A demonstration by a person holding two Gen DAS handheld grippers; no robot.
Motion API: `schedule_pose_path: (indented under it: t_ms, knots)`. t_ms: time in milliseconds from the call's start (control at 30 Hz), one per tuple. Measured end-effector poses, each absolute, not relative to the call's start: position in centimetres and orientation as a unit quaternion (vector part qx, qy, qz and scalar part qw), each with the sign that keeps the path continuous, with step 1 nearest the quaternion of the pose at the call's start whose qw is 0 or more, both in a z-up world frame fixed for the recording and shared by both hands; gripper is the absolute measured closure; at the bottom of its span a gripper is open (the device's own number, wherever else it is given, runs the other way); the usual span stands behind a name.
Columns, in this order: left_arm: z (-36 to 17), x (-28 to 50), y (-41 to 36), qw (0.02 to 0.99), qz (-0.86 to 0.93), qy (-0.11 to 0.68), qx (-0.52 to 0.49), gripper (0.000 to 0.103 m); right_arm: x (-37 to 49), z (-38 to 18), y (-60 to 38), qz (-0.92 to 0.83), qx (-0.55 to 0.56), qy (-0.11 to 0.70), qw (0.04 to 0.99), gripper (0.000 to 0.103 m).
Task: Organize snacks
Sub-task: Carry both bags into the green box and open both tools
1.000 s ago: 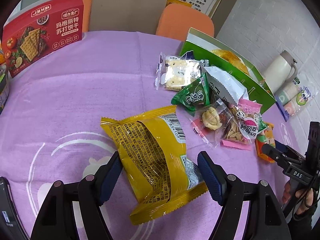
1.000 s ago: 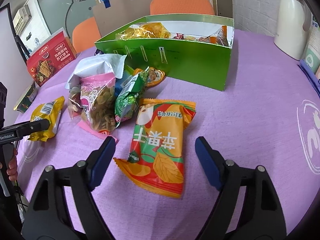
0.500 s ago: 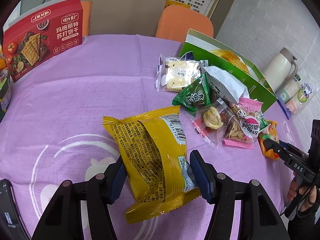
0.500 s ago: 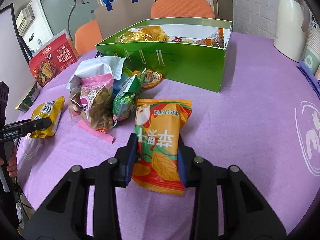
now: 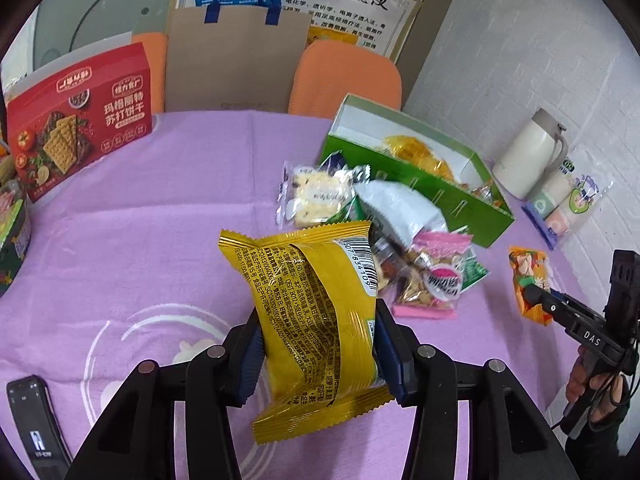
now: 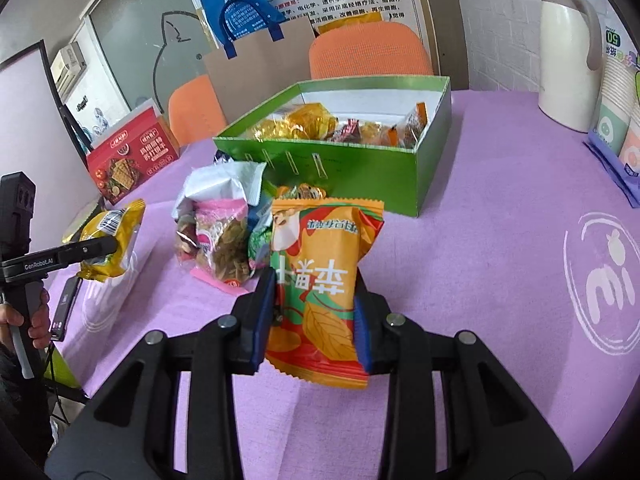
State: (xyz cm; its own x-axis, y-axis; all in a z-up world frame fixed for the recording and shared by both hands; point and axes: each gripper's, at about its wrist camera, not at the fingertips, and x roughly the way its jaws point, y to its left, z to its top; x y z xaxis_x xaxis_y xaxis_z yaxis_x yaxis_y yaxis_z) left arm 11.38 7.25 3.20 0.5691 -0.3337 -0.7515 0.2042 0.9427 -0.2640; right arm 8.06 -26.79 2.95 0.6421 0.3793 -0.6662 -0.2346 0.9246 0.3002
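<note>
The left gripper [image 5: 318, 354] has its blue pads clamped on the flanks of a crinkled yellow foil snack packet [image 5: 316, 316], held clear of the purple tablecloth [image 5: 140, 240], apparently so it can travel freely. The right gripper [image 6: 314, 316] likewise pinches an orange fruit-printed snack pouch [image 6: 320, 280] near its lower half, aimed toward the open green cardboard box [image 6: 360, 168], which already holds wrapped snacks and looks like the destination. A heap of loose packets [image 6: 224, 232] lies just beside the box, not yet sorted.

Beyond my worktop [image 5: 160, 208] stand a cream flask [image 5: 530, 154], paper bag [image 5: 236, 60], orange chairs [image 6: 368, 52]; a phone [image 5: 34, 420] lies nearby.
</note>
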Motion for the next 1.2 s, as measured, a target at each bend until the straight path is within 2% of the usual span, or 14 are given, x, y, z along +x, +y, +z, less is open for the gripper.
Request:
schedule_pose_path:
  t_ms: [167, 367, 500, 767, 833, 867, 900, 933, 1200]
  knots:
    - [7.7, 14.3, 5.3, 0.901, -0.158, 0.398, -0.072, 0.053, 10.1, 5.9, -27.1, 0.17, 0.088, 0.349, 0.917, 0.066]
    - [9.8, 20.7, 1.8, 0.901, -0.164, 0.393, -0.079, 0.053, 15.9, 7.0, -27.6, 0.165, 0.104, 0.34, 0.92, 0.066]
    - [9.5, 25.5, -1.6, 0.905, -0.164, 0.39, -0.047, 0.053, 19.8, 6.4, -27.6, 0.161, 0.116, 0.35, 0.915, 0.066]
    - [6.0, 32.5, -4.5, 0.889, -0.156, 0.426, -0.061, 0.053, 25.3, 4.4, -26.6, 0.15, 0.081, 0.357, 0.918, 0.066]
    - [5.4, 33.3, -5.0, 0.887, -0.158, 0.429, -0.06, 0.048, 26.4, 3.8, -26.4, 0.159, 0.073, 0.349, 0.921, 0.059]
    - [5.1, 33.7, -5.1, 0.884, -0.161, 0.434, -0.06, 0.029, 26.8, 3.6, -26.3, 0.163, 0.069, 0.349, 0.92, 0.05]
    - [4.8, 33.9, -5.2, 0.881, -0.156, 0.442, -0.061, 0.019, 27.0, 3.5, -26.4, 0.157, 0.066, 0.352, 0.92, 0.024]
    - [4.6, 33.9, -5.1, 0.883, -0.149, 0.44, -0.065, 0.012, 27.0, 3.6, -26.6, 0.15, 0.062, 0.351, 0.922, 0.006]
    - [5.1, 32.4, -4.3, 0.896, -0.151, 0.414, -0.06, 0.011, 24.8, 4.5, -27.6, 0.15, 0.053, 0.327, 0.932, 0.005]
